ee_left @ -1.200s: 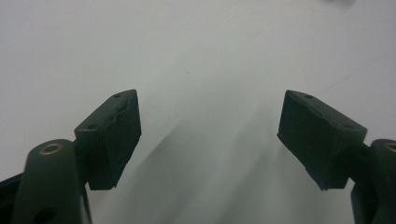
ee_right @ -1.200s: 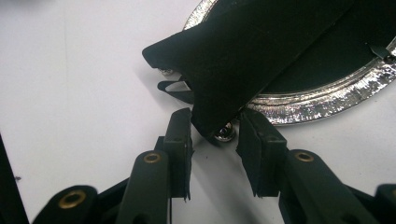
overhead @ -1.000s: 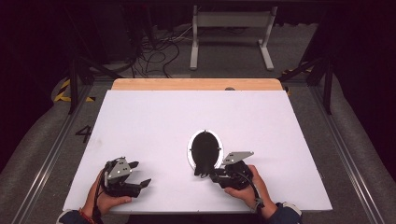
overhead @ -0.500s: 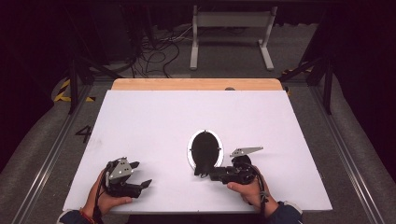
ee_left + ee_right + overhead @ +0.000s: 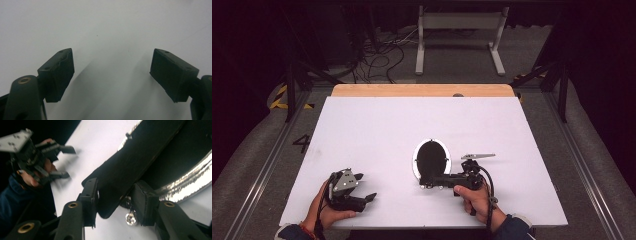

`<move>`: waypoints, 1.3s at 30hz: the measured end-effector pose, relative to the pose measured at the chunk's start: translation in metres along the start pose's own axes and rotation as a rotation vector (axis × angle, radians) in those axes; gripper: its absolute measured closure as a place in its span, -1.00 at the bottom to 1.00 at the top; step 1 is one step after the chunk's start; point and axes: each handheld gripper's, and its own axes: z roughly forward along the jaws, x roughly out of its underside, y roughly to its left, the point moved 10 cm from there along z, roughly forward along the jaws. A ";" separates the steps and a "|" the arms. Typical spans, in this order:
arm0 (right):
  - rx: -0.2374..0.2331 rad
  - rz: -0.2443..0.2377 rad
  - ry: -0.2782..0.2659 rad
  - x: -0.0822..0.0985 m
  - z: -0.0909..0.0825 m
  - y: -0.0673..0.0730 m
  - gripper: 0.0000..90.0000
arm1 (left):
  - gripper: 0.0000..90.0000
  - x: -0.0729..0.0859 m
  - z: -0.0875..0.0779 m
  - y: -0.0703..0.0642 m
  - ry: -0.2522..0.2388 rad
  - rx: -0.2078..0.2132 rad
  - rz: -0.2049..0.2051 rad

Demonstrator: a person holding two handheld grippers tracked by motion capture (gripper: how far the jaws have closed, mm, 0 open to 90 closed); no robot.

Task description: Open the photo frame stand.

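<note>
High view: two tongs [image 5: 362,186] [image 5: 426,180], one oval mirror [image 5: 432,156].

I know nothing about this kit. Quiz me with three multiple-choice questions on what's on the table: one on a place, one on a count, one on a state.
1. Where does the black oval dish with a shiny silver rim lie on the white table?
A. just in front of the right gripper
B. far left corner
C. beside the left gripper

2. How many hand-held grippers are there?
A. one
B. two
C. three

3. How do the left gripper's jaws stand?
A. clamped on the dish
C. shut tight
B. wide apart, holding nothing

Answers: 1 A, the high view shows it at that gripper's tip; 2 B, one per hand; 3 B, the left gripper view shows bare table between them.
</note>
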 end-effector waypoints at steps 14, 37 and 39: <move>-0.059 0.100 -0.062 -0.019 0.009 -0.010 0.16 | -0.56 -0.032 0.017 0.002 -0.052 0.034 -0.021; -0.060 -0.097 -0.018 -0.023 0.008 -0.005 0.34 | -0.59 -0.102 0.079 0.007 -0.073 0.174 -0.030; -0.058 -0.136 -0.016 -0.023 0.007 -0.003 0.35 | -0.61 -0.103 0.080 0.006 -0.074 0.192 -0.030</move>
